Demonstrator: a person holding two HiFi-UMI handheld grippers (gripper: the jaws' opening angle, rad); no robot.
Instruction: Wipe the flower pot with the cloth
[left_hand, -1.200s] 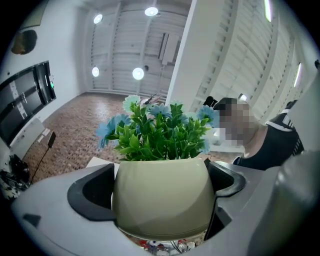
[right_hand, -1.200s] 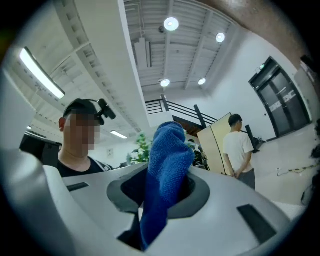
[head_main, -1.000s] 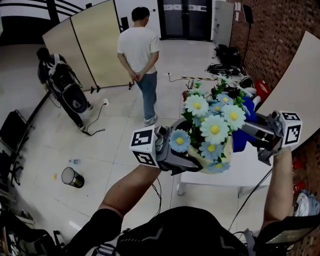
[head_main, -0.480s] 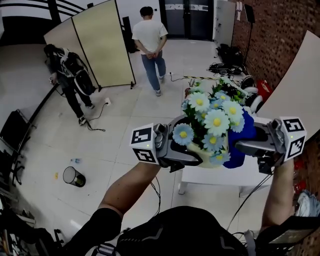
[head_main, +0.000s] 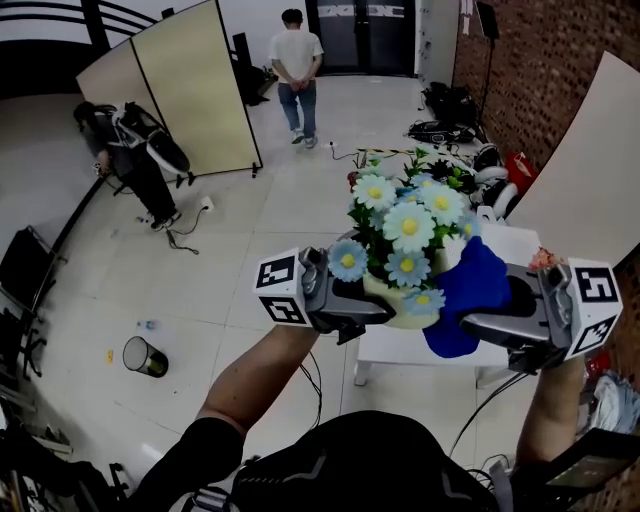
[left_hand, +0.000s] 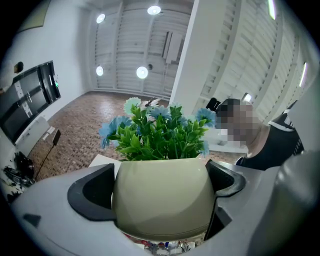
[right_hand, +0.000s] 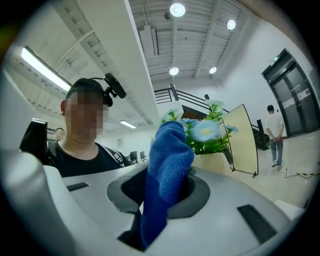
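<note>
The left hand-held gripper (head_main: 352, 306) is clamped round the flower pot (head_main: 396, 312), holding it upright in the air above the white counter (head_main: 400, 347). The right hand-held gripper (head_main: 498, 325) pinches a blue cloth (head_main: 466, 294), and its bunched end seems to press the pot's right side, so I'd expect the wipe to run leftward. The pot is smooth, rounded and cream. The cloth is soft and nubby. Blue and white daisies (head_main: 408, 226) crowd the top.
</note>
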